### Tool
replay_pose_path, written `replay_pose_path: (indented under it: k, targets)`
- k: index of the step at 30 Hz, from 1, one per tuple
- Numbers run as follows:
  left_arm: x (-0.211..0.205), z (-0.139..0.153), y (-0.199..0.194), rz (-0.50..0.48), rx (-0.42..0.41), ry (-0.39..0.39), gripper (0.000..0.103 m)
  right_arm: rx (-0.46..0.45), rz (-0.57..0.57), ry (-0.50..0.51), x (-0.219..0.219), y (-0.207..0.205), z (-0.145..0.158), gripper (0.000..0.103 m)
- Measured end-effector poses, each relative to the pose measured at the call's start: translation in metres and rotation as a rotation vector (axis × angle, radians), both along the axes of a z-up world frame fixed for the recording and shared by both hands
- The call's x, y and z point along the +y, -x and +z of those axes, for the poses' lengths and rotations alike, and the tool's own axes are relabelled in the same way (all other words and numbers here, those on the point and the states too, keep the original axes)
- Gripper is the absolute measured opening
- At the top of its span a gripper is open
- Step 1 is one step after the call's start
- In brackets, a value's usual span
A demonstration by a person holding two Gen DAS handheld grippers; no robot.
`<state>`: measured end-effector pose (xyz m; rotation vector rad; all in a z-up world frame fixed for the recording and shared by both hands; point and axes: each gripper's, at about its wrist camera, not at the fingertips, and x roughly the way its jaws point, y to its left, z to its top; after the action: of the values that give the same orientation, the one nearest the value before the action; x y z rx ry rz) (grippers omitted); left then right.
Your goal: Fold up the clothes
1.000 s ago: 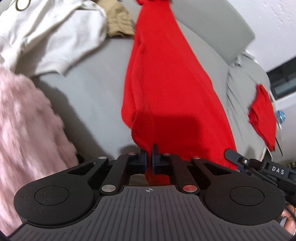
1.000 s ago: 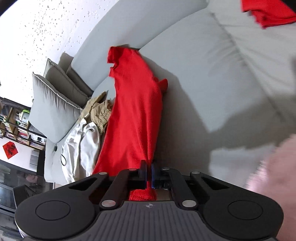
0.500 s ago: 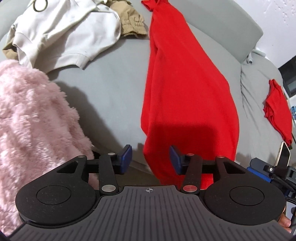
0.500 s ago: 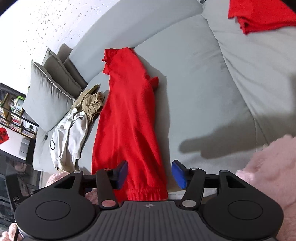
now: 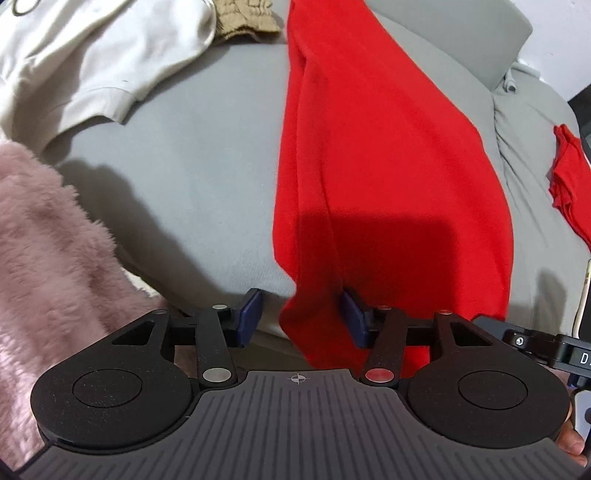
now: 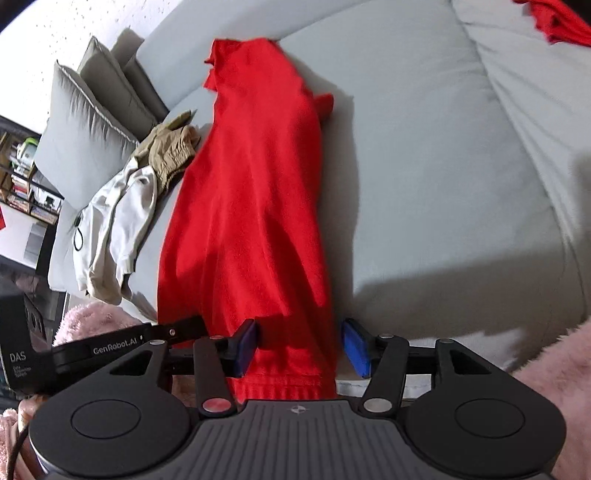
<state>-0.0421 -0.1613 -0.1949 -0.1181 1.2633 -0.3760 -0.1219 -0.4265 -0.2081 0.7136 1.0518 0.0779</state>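
Left wrist view: the left gripper (image 5: 301,319) has its jaws spread wide, gripping nothing. The red garment (image 5: 369,147) lies stretched lengthwise on the grey sofa (image 5: 192,177), running away from the camera toward the backrest. Its near end hangs over the front edge of the seat and falls into the gap between the jaws, closer to the right-hand blue pad (image 5: 352,321) than to the left one; whether cloth touches that pad cannot be told. A white garment (image 5: 92,55) lies on the seat to the upper left, with a tan garment (image 5: 243,14) just beside it. Pink fluffy fabric (image 5: 48,258) fills the left edge. A second red cloth (image 5: 570,181) lies well apart at the far right.

Right wrist view: the right gripper (image 6: 303,347) likewise has its jaws spread. The red garment's (image 6: 251,192) ribbed hem end sits between the two blue pads, filling most of the gap and touching or nearly touching the left pad (image 6: 245,345); the jaws are not pinching it. The garment extends up the sofa (image 6: 424,166) seat to the backrest. To its left lie the tan garment (image 6: 170,151) and the white garment (image 6: 114,229), with grey cushions (image 6: 85,129) behind them. The left gripper's black body (image 6: 92,350) shows at lower left.
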Motion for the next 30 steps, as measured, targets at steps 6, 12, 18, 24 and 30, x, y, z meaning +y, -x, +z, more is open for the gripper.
replay_pose_path:
  k: [6,12,18,24,30]
  targets:
    - [-0.007,0.002,0.008,-0.090,-0.023,0.011,0.018,0.000,0.028,0.005,0.007,-0.003,-0.006,0.011]
    - [0.009,0.023,0.013,-0.064,0.043,0.099,0.003,-0.064,0.017,0.013,0.011,0.013,0.025,0.008]
    - [0.037,0.058,0.022,0.025,0.156,0.235,0.003,-0.047,-0.034,-0.081,0.006,0.040,0.058,0.008]
    - [0.047,0.067,0.041,0.070,0.247,0.254,0.003,0.023,-0.078,-0.160,0.010,0.067,0.074,0.008]
    - [0.043,0.060,0.030,0.122,0.325,0.223,0.003,0.102,-0.103,-0.179,0.015,0.045,0.073,0.009]
